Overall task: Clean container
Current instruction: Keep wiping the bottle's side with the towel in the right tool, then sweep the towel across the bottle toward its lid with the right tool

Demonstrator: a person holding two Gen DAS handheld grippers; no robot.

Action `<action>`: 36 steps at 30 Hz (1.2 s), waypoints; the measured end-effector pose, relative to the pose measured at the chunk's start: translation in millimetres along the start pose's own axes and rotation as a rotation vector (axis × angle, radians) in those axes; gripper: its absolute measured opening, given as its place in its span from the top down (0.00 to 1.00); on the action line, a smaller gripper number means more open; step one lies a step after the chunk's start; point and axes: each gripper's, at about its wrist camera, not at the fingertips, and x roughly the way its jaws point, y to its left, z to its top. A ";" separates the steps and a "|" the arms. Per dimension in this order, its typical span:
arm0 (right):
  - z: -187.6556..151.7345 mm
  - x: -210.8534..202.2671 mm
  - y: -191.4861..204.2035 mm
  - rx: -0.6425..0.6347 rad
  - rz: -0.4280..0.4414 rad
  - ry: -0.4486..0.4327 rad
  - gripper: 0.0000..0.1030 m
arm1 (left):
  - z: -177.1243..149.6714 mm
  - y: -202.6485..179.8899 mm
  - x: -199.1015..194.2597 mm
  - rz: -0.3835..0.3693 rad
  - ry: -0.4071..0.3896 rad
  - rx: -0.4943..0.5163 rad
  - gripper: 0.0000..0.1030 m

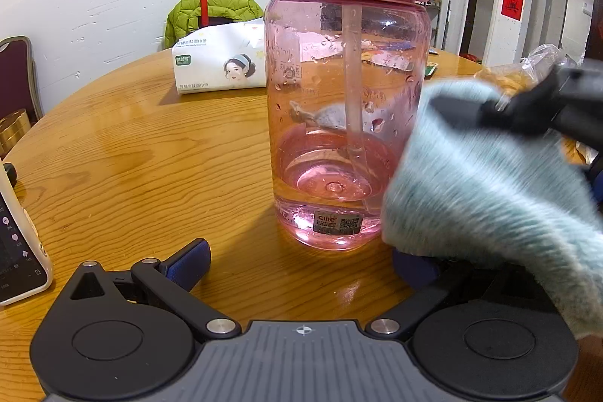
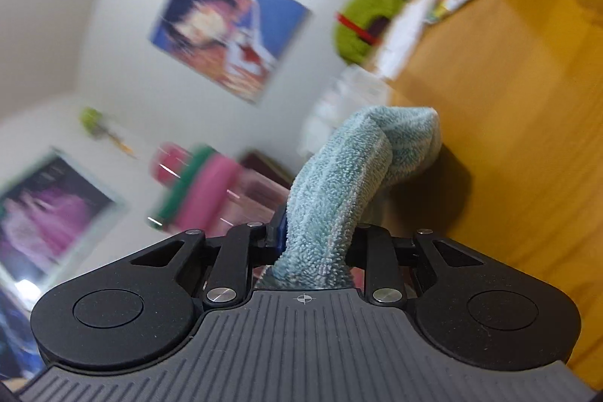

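Note:
A clear pink water bottle (image 1: 346,123) with a pink lid and an inner straw stands upright on the wooden table (image 1: 150,153), straight ahead of my left gripper (image 1: 301,264). The left gripper is open and empty, its blue pads either side of the bottle's base and apart from it. My right gripper (image 2: 316,236) is shut on a light blue towel (image 2: 350,172), which also shows in the left wrist view (image 1: 490,198) hanging against the bottle's right side. The bottle shows blurred at left in the right wrist view (image 2: 211,191).
A tissue pack (image 1: 222,63) lies behind the bottle, with a green jacket (image 1: 215,10) on a chair beyond. A phone (image 1: 19,243) stands at the left edge. A plastic bag (image 1: 527,70) lies at the right.

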 end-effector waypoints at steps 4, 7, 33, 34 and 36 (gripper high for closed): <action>1.7 -3.0 -1.2 0.007 0.036 -0.021 0.73 | -0.1 0.1 -0.1 0.000 0.000 0.000 0.00; 3.4 -8.7 -1.8 0.023 0.114 -0.050 0.73 | -0.1 0.3 -0.2 0.000 0.000 0.000 0.00; 7.6 -19.9 45.9 -0.211 0.280 -0.213 0.79 | 0.2 1.2 -0.6 0.000 0.000 0.000 0.00; 9.6 -18.2 45.1 -0.196 0.304 -0.209 0.79 | 0.1 1.0 -0.6 0.000 0.000 0.000 0.00; 9.7 -9.2 37.5 -0.179 0.239 -0.166 0.78 | 0.0 0.8 -0.7 0.000 0.000 0.000 0.00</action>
